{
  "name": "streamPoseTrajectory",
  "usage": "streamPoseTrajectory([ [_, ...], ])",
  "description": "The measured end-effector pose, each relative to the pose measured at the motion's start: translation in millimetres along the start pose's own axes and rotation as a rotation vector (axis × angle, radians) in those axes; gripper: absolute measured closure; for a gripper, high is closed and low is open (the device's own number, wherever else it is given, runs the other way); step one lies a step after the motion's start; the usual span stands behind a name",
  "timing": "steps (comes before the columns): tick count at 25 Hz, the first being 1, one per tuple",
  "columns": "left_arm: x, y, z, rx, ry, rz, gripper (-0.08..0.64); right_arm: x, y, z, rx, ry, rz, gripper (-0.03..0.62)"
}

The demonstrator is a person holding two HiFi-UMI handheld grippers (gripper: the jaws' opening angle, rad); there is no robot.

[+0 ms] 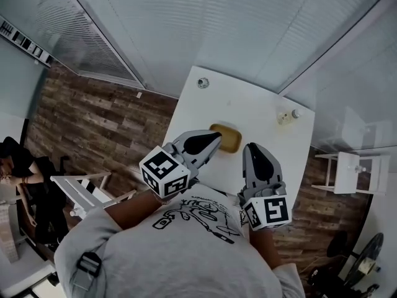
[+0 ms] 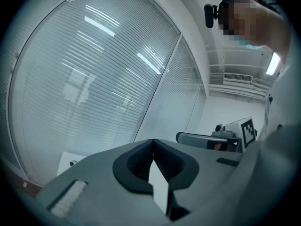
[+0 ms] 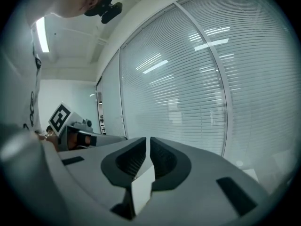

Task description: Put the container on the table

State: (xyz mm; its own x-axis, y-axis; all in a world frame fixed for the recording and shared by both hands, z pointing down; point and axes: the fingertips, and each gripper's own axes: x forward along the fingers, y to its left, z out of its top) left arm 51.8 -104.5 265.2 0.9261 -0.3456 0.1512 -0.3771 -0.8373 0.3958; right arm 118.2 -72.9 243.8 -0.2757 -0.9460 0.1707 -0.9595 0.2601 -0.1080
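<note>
Your left gripper [image 1: 214, 143] has its jaws pressed fully together with nothing between them; the left gripper view shows the two dark pads meeting in one seam. Your right gripper [image 1: 250, 149] is all but closed too. Only a thin slit stays between its pads, and it pinches nothing.

You hold both grippers out in front of your chest, side by side and apart from each other, each marker cube turned back toward you. Both point toward the window blinds [image 2: 94, 79] rather than down at the counter [image 1: 248, 98].

The yellow container [image 1: 229, 139] sits on the counter, empty as far as the head view shows. From above, it lies just beyond the tip of your left gripper, which covers its near left corner. It also lies just left of your right gripper's tip and a little ahead of it. Neither gripper has hold of it, and from this angle you cannot tell whether the left tip touches it.

Farther ahead of the left gripper, near the counter's far edge, there is a small round object [image 1: 203, 82]. Ahead of the right gripper, toward the far right corner, sits a small pale object [image 1: 285, 117]. Both are well apart from the container.
</note>
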Motion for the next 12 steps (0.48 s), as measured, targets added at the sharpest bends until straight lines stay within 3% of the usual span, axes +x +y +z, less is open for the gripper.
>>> streamPoseTrajectory([
  [12,-5,-15,18,0.028,-0.04,-0.005,0.555,-10,10,27,-0.039,-0.039,0.038,0.569],
])
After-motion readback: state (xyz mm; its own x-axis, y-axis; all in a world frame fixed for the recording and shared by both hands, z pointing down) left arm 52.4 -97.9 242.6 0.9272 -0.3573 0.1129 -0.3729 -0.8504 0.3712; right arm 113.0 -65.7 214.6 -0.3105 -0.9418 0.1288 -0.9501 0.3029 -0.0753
